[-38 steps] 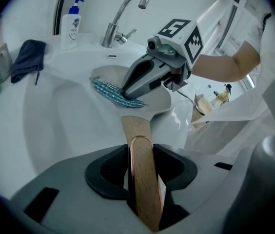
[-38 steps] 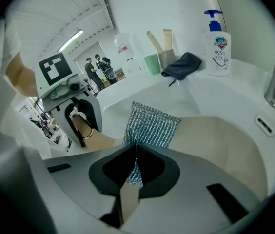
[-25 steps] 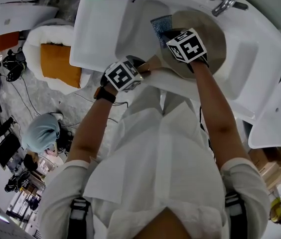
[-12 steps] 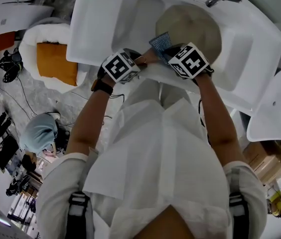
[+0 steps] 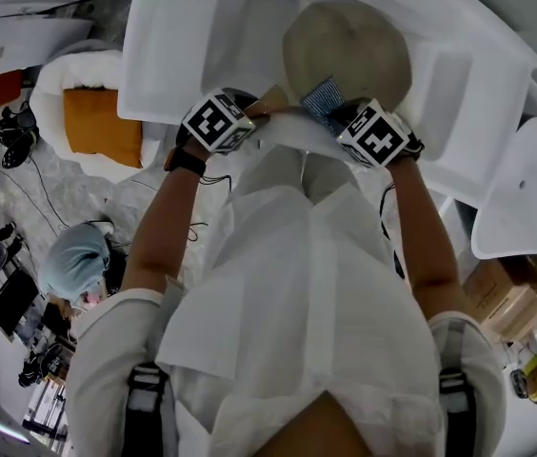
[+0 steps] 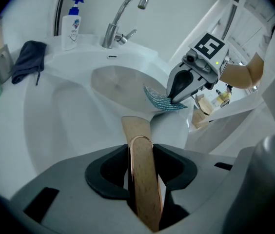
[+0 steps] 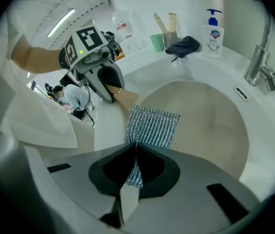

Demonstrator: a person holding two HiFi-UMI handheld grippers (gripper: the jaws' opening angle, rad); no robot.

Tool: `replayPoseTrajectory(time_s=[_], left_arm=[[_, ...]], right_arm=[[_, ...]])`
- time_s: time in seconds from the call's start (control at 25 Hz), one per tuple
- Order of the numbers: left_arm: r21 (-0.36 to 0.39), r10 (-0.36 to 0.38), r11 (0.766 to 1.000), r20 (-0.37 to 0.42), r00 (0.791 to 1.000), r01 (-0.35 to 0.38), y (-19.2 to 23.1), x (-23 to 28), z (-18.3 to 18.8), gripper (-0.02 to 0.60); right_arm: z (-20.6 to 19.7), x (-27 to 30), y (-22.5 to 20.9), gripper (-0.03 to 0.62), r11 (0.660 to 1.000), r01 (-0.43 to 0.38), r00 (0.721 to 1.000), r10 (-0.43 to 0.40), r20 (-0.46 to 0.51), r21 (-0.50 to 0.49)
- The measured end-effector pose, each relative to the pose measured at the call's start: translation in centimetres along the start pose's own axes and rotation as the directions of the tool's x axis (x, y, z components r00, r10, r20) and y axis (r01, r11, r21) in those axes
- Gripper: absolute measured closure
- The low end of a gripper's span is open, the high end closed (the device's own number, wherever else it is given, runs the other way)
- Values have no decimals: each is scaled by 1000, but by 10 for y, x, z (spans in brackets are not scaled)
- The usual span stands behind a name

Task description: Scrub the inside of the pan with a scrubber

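Grip check, left to right. Left claw (image 6: 141, 155) is clamped at moderate width on the wooden pan handle (image 6: 136, 130), which runs up between its jaws. Pan (image 5: 354, 46) lies in the white basin (image 6: 54, 111) below the faucet (image 6: 110, 33) on the counter's far edge, its tan inside bare. Scrubber (image 7: 152, 126), a blue-silver mesh pad, hangs at the pan's near rim beside the handle root. Whether it touches the surface I cannot tell. Right claw (image 7: 133, 165) is pinched nearly flat on the pad's lower corner.

Risks (judgement): the pad is held by one thin corner, so a firm stroke could drag it from the jaws or fold it. The pan sits on a curved basin, steadied only through the handle. Sideways pressure could rock or spin it.

Writing: soap bottle (image 7: 213, 33) at the far edge carries a blue-and-red label, too small to read. The claw cubes show only black-and-white square markers.
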State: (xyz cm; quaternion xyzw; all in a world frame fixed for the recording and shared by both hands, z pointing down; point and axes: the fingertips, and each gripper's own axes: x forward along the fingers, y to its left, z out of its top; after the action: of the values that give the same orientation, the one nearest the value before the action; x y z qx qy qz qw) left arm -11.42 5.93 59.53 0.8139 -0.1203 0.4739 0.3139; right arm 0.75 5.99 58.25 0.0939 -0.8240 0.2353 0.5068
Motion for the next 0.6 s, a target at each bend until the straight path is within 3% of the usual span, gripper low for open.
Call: replayPoseTrajectory(time_s=[0.6], left_arm=[[-7, 0, 1000, -13, 1000, 0, 1, 1, 0, 416]], right_arm=[[-53, -27, -33, 580, 991, 129, 991, -128, -36, 46]])
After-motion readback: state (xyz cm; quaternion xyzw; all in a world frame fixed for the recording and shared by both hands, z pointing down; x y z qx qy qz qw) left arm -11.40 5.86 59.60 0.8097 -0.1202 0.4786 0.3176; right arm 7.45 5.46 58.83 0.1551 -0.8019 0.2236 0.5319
